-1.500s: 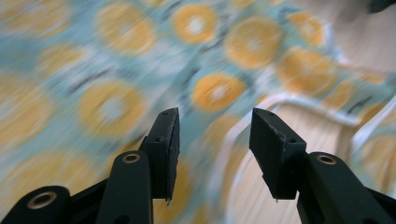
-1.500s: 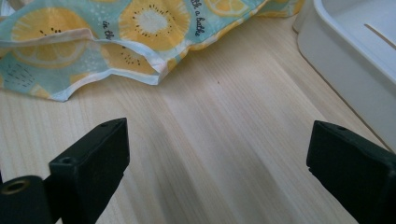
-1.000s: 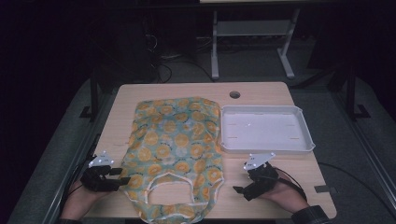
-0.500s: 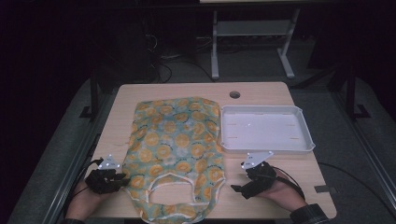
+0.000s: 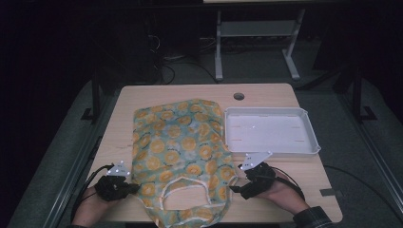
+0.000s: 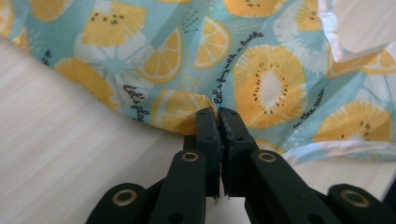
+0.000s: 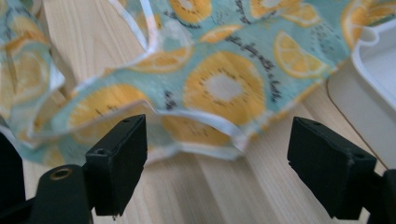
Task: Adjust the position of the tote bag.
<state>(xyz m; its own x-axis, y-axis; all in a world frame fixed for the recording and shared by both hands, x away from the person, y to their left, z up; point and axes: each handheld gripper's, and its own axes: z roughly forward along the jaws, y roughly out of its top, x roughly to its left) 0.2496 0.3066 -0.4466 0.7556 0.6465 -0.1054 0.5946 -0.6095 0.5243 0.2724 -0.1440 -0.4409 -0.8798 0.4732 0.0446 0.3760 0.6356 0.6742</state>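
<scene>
Two grippers at the near edge of a thin fruit-print bag point(image 5: 178, 154) lying flat mid-table.
Left gripper point(image 6: 218, 122) has just closed, pinching the bag's puckered hem; right gripper point(image 7: 217, 163) stands wide, closing slightly, nothing clamped; its view shows white binding and a tray point(image 7: 373, 60) corner.

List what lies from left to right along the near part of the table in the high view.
Left black two-jaw gripper, pinching the cloth's edge → teal fabric bag printed with orange citrus slices → right black two-jaw gripper, jaws open at the bag's other edge → white shallow plastic tray, set farther back on the light wooden table.
</scene>
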